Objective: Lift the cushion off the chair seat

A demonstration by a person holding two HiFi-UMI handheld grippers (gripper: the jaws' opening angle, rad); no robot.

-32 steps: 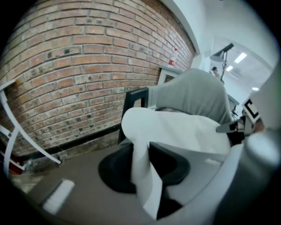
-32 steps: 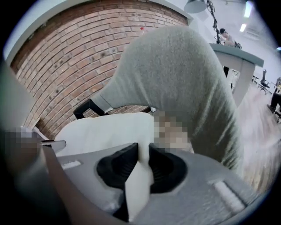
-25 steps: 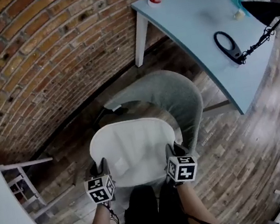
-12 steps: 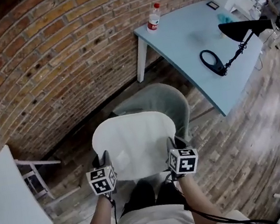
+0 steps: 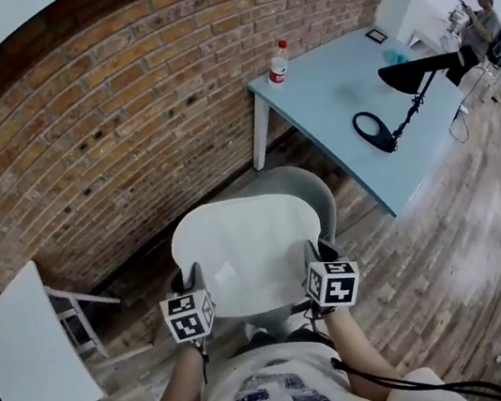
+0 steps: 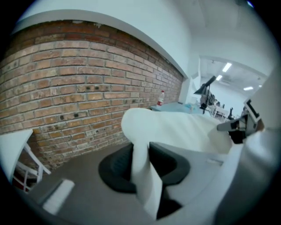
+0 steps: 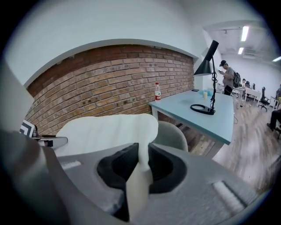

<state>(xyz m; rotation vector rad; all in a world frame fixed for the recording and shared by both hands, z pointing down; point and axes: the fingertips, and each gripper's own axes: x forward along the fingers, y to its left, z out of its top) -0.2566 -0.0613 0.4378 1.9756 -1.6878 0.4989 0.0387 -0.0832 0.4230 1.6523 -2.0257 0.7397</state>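
A white seat cushion [image 5: 244,248] hangs in the air above the grey-green chair [image 5: 309,190], held flat by its two near corners. My left gripper [image 5: 190,278] is shut on the cushion's left edge [image 6: 142,176], and the right gripper [image 5: 313,254] is shut on its right edge [image 7: 140,176]. In both gripper views the cushion [image 7: 105,127] spreads out ahead of the jaws, pinched thin between them. Only the chair's curved back [image 7: 172,134] shows past the cushion; the seat is hidden under it.
A red brick wall [image 5: 114,122] runs behind the chair. A light blue table [image 5: 348,102] at the right carries a bottle [image 5: 278,62] and a black desk lamp [image 5: 395,99]. A white side table [image 5: 24,352] stands at the left. A person [image 5: 476,14] is at the far right.
Both grippers have risen with the cushion, lifting it clear of the chair seat. The head camera has risen too, so the chair and floor look farther below.
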